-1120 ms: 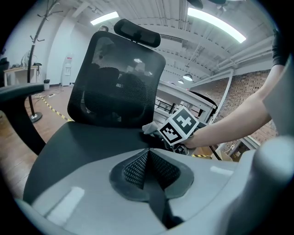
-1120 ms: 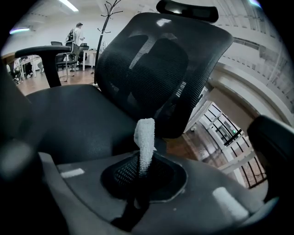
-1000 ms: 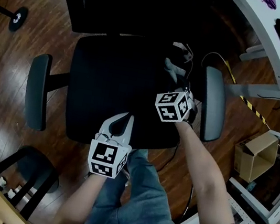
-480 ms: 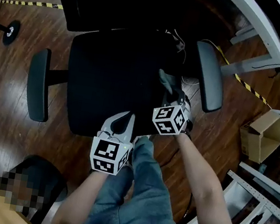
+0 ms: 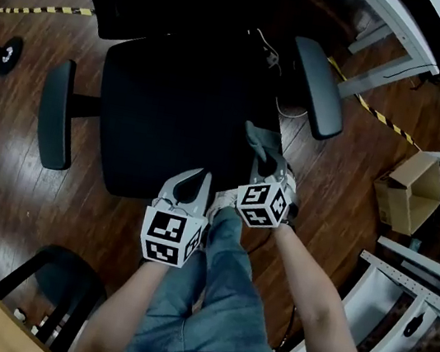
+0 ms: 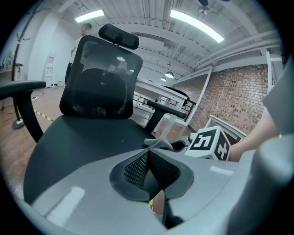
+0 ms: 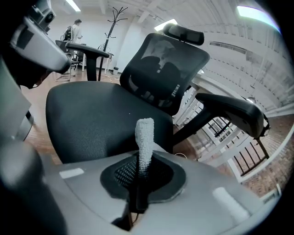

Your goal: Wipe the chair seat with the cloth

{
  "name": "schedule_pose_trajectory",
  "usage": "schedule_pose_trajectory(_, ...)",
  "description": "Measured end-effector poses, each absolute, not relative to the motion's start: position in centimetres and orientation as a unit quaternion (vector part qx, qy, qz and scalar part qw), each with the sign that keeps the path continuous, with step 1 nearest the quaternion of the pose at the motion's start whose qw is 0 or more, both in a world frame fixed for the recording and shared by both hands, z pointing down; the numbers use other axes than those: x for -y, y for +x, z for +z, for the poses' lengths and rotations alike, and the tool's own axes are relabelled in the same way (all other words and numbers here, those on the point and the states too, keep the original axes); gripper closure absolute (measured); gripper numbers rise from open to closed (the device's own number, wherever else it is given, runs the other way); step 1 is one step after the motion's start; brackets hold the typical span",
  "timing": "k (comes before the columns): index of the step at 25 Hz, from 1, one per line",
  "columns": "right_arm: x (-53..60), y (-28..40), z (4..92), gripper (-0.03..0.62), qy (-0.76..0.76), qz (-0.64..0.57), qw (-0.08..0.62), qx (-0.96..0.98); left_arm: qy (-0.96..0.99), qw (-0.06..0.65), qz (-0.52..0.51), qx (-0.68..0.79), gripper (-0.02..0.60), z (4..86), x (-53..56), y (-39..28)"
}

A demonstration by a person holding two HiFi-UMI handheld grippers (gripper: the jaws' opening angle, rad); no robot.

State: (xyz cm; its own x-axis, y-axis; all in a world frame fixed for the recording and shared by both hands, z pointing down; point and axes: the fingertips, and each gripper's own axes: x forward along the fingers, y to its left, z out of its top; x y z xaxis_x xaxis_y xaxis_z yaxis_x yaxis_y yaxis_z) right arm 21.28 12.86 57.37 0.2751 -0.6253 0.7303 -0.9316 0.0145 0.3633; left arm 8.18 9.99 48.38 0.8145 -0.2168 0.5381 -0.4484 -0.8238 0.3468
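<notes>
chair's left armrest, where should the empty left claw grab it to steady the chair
Take the left armrest near its front end, across its narrow width, coming down from above. It is a long slim pad running front to back and standing clear of the seat, so the jaws should straddle it. The left claw is shut and would need opening first.

Office workspace — mesh swivel chair (image 5: 172, 113), white desks (image 5: 401, 32), brick wall (image 6: 234, 96)
</notes>
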Motion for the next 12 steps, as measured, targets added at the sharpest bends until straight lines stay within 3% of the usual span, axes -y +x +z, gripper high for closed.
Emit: schedule_pose_trajectory(12,-19.2,16.7,57.4,0.594,0.689,0.207,0.397,0.57,0.925,0.241,0.241,0.17,0.577,48.3,-14.2,7.1)
